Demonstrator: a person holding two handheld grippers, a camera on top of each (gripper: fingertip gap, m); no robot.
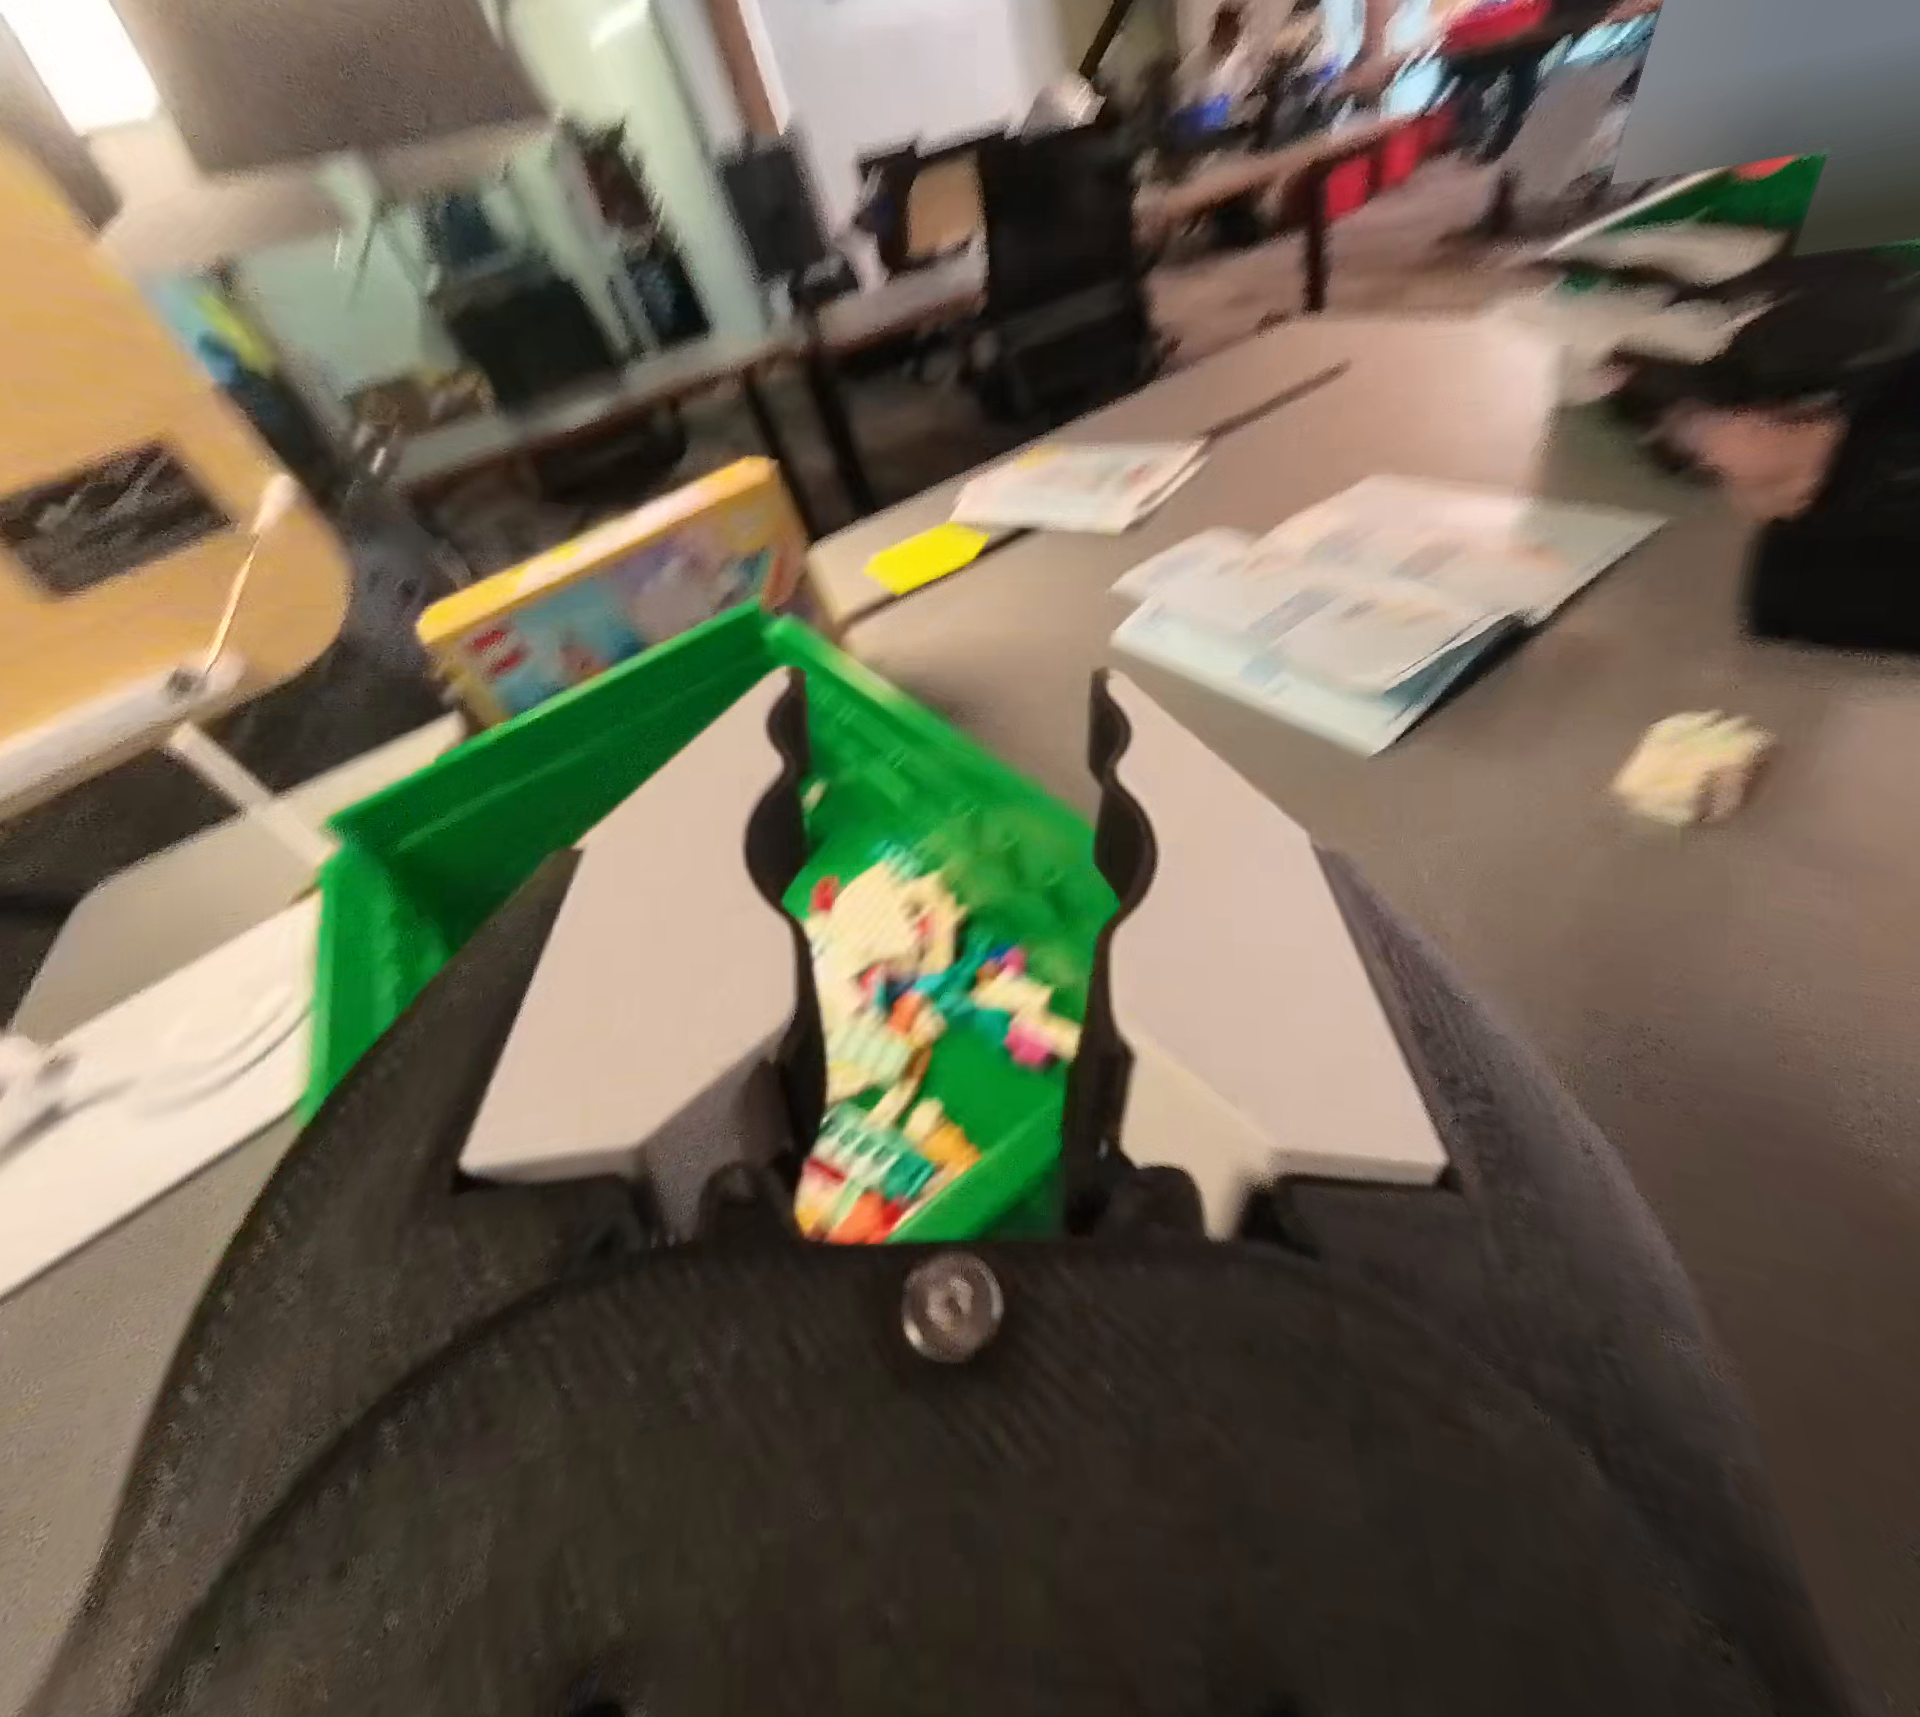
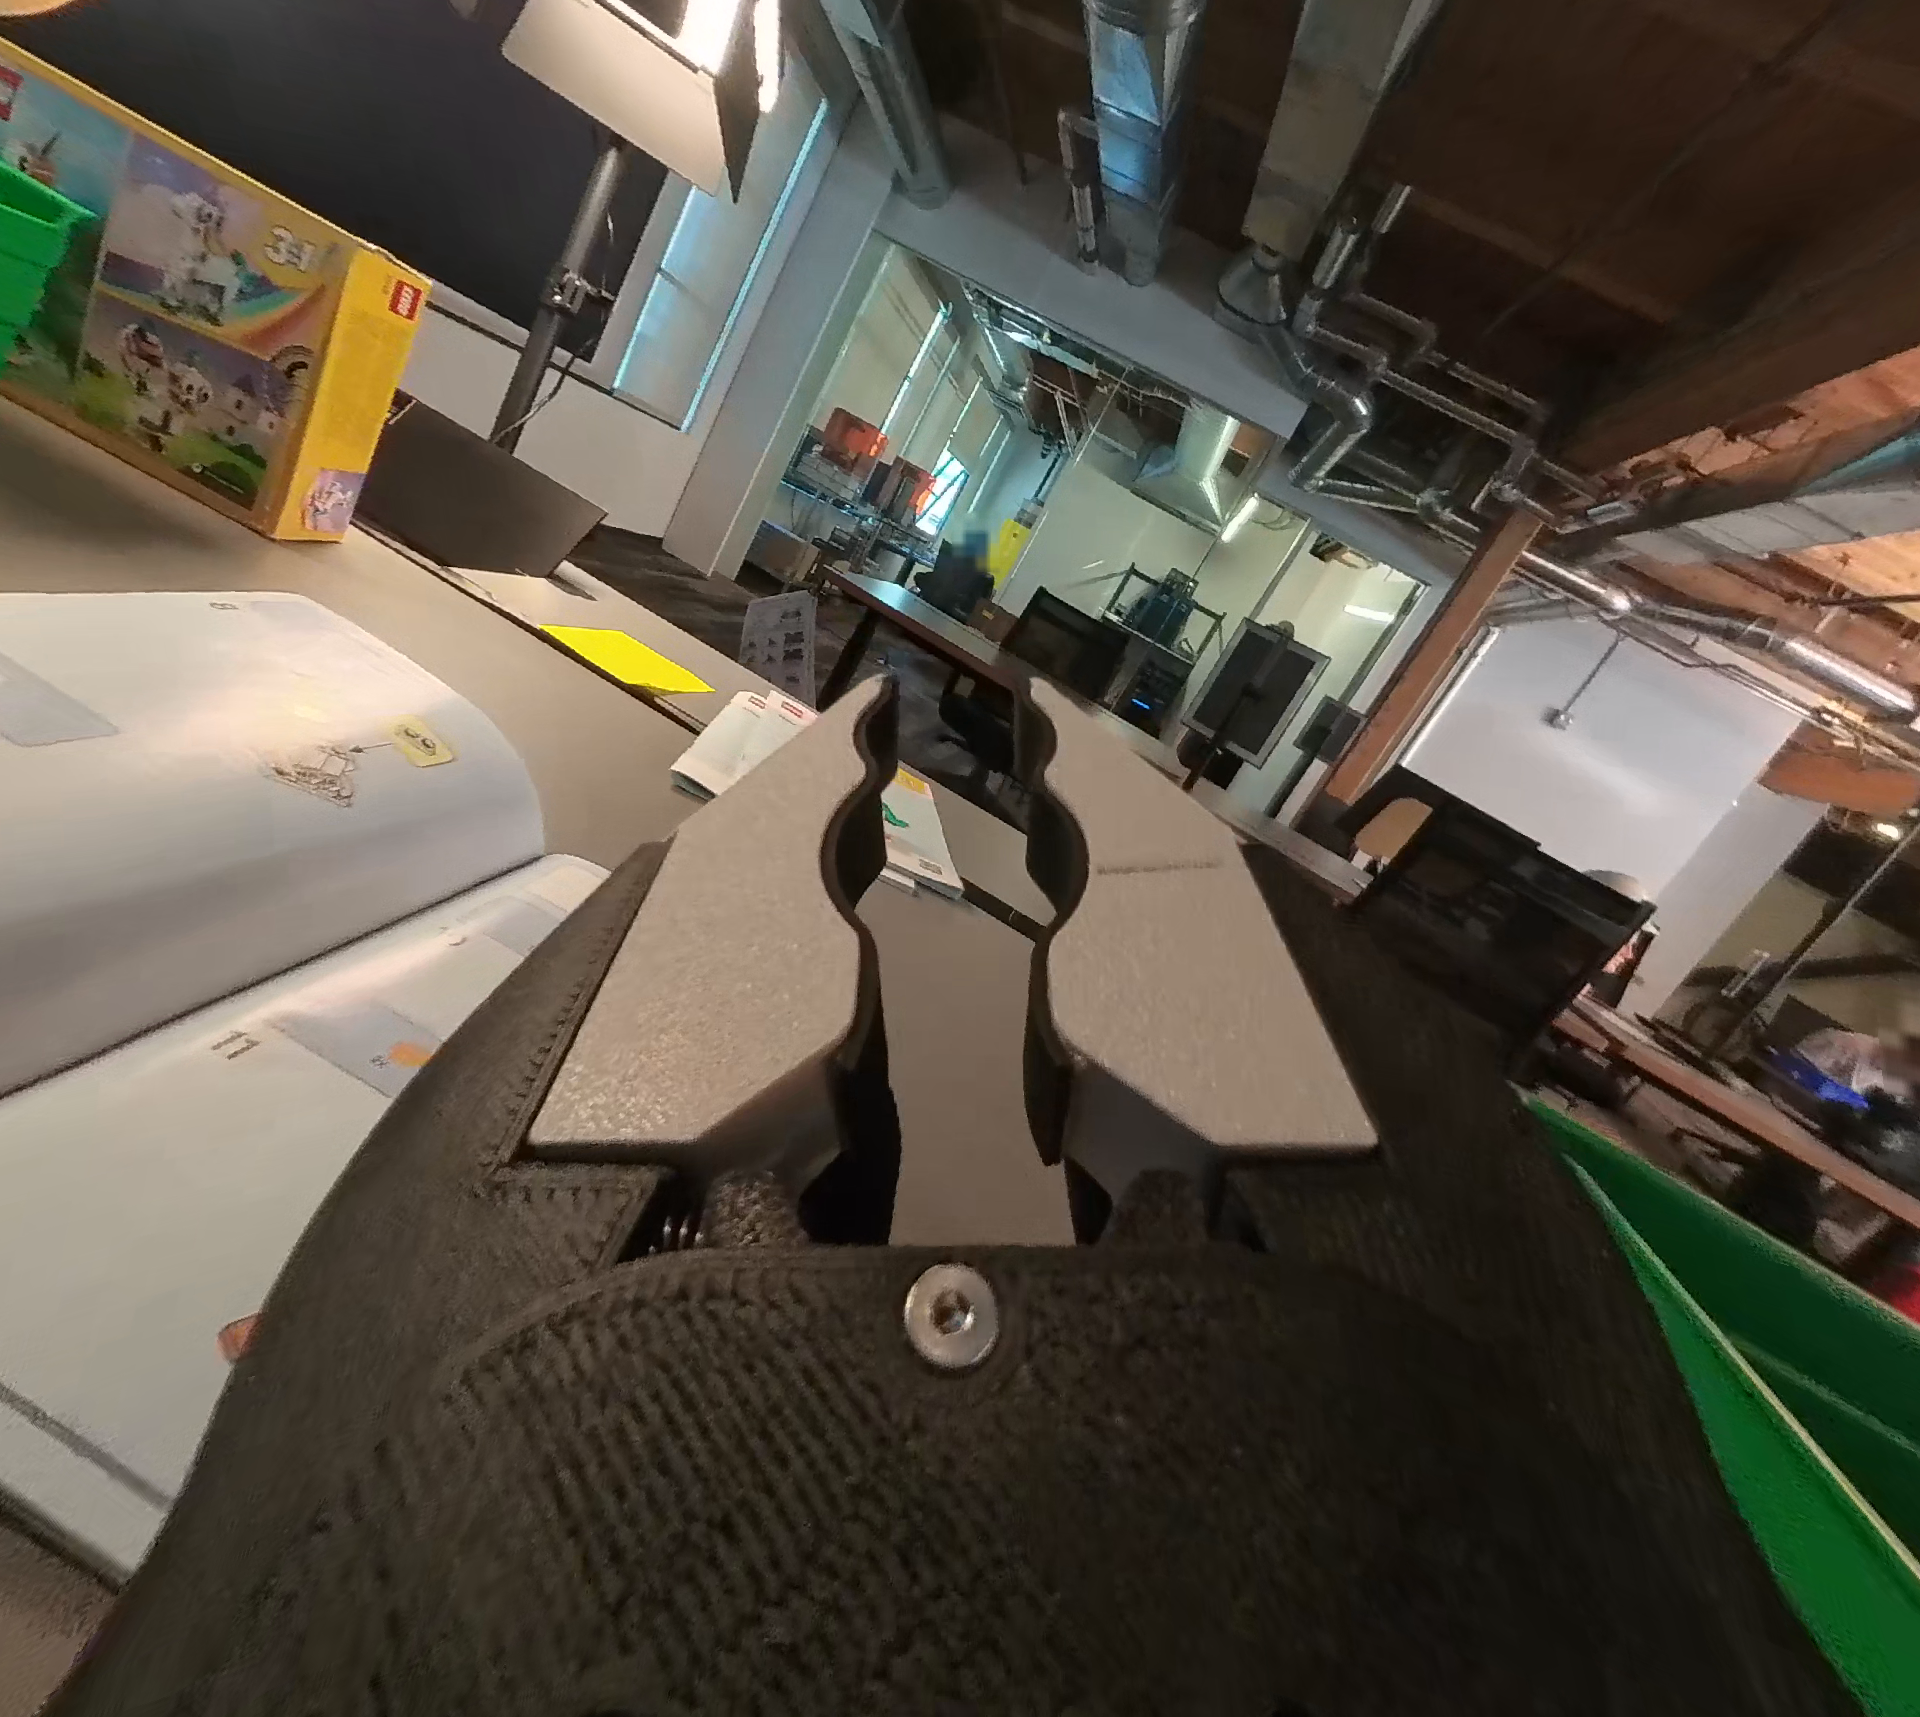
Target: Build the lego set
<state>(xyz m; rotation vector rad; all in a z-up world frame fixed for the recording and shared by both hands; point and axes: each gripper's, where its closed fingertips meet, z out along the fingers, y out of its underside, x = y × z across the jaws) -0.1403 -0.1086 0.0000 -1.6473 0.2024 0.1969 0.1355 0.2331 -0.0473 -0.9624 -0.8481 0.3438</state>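
In the blurred left wrist view, my left gripper (image 1: 940, 691) is open and empty above a green bin (image 1: 540, 794) that holds a heap of cream, orange, teal and pink lego pieces (image 1: 904, 971). A small cream lego assembly (image 1: 1691, 765) lies on the grey table to the right. An open instruction booklet (image 1: 1382, 587) lies beyond it. In the right wrist view, my right gripper (image 2: 961, 691) is open and empty, low over the table and tilted upward, beside the same open booklet (image 2: 239, 836). The yellow lego box (image 2: 208, 337) stands at the far left; it also shows in the left wrist view (image 1: 623, 587).
A yellow note (image 1: 925, 555) and a second booklet (image 1: 1081, 472) lie farther back on the table (image 1: 1558, 992). Another green bin (image 2: 1745, 1418) sits at the right edge of the right wrist view. A person's dark sleeve and hand (image 1: 1808, 462) rest at the far right. The grippers' ends are close to 45 centimetres from one another.
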